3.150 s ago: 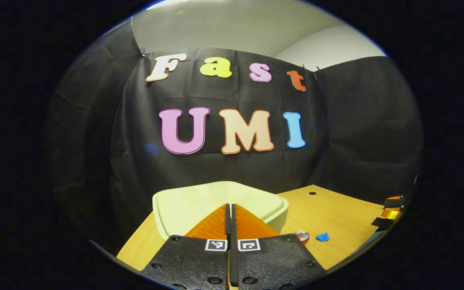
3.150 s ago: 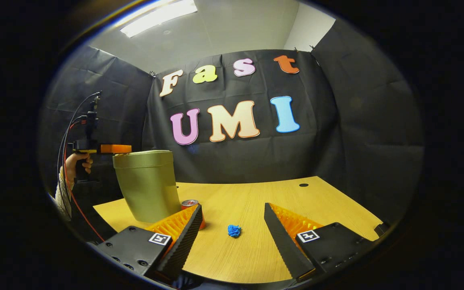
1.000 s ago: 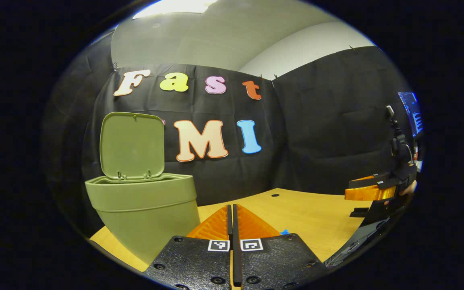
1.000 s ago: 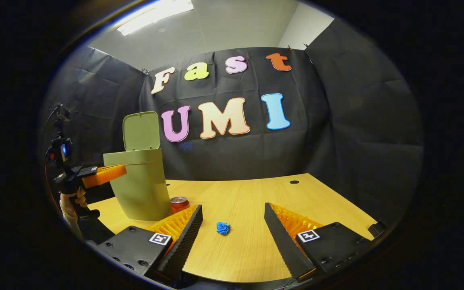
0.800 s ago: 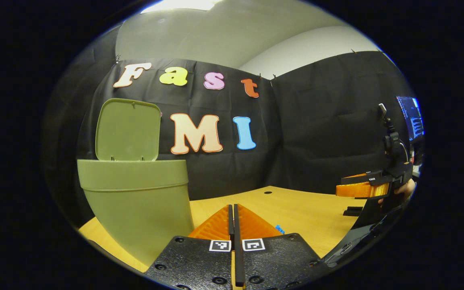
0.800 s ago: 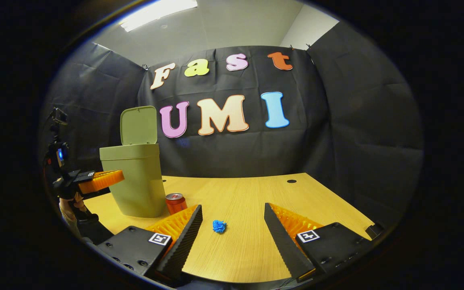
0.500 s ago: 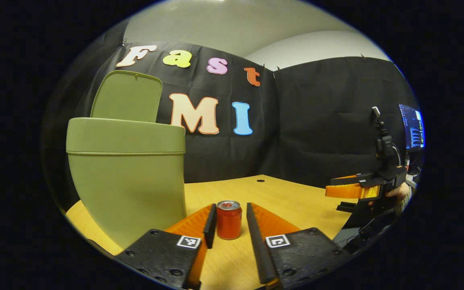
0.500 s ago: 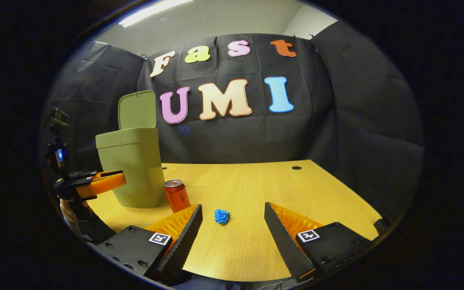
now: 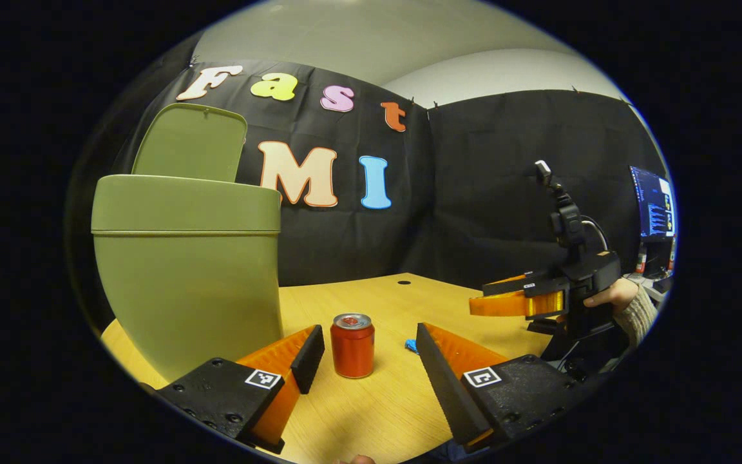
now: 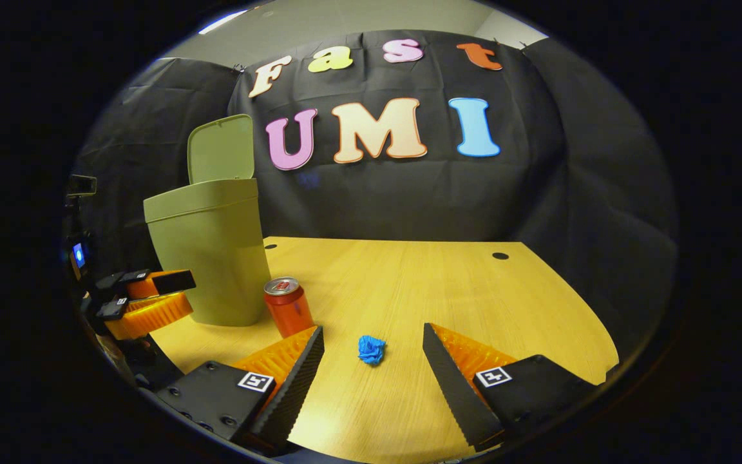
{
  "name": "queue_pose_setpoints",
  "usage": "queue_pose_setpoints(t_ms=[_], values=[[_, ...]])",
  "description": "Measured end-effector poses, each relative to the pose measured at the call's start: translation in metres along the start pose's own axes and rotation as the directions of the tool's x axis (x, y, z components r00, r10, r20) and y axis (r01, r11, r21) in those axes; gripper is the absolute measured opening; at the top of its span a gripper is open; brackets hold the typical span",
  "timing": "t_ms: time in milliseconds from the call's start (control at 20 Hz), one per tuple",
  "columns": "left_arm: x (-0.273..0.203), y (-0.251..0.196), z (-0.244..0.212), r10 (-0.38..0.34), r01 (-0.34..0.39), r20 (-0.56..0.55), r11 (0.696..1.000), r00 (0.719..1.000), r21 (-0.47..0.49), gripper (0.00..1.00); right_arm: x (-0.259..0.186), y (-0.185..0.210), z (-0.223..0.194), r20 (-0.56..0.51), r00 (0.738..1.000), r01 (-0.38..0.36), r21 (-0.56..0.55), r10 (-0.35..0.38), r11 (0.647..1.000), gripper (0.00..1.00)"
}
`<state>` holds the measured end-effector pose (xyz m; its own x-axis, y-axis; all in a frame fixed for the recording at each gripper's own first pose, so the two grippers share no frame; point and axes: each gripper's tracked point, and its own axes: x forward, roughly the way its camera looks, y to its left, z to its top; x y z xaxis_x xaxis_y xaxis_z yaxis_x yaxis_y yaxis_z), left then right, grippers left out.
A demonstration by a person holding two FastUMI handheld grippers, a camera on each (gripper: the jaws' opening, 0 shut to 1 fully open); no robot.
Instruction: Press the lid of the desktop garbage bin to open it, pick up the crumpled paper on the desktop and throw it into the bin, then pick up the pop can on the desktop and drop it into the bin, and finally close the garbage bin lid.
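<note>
Standing on desk (image 10: 448, 290): one bin (image 10: 213, 251), one can (image 10: 288, 306), one paper ball (image 10: 371, 348), both grippers' fingers spread.

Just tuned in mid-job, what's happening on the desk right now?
A person holds a hand-held gripper in each hand over the desk. The bin stands with its lid up. The left hand-held gripper is open with the can upright between its fingers, not gripped. The right hand-held gripper is open and lined up on the paper, which lies on the desk. Nothing has been picked up yet.
</note>
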<state>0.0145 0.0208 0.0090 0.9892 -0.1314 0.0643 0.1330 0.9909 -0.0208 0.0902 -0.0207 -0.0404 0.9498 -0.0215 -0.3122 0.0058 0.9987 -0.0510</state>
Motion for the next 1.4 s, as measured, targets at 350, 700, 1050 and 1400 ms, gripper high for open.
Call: queue_pose_setpoints(t_ms=[350,700,1050,1400], values=[[0.0,0.017,-0.002,0.042,-0.042,-0.011,0.999,0.999,0.018,0.93,0.062,0.006,-0.029,-0.281,0.959,-0.045,-0.056,0.028,0.997,0.98],[0.002,0.015,-0.008,0.016,-0.016,-0.031,1.0,0.999,0.018,0.93,0.091,-0.002,-0.054,-0.419,0.907,-0.045,-0.03,0.028,0.999,0.98],[0.002,0.01,-0.01,0.0,0.001,-0.039,1.0,0.999,0.011,0.93,0.102,0.0,-0.076,-0.524,0.851,-0.07,-0.024,0.048,0.997,0.93],[0.001,0.01,-0.008,0.004,-0.003,-0.033,1.0,0.999,0.021,0.93,0.101,0.007,-0.076,-0.537,0.841,-0.073,-0.003,0.06,0.997,0.37]])
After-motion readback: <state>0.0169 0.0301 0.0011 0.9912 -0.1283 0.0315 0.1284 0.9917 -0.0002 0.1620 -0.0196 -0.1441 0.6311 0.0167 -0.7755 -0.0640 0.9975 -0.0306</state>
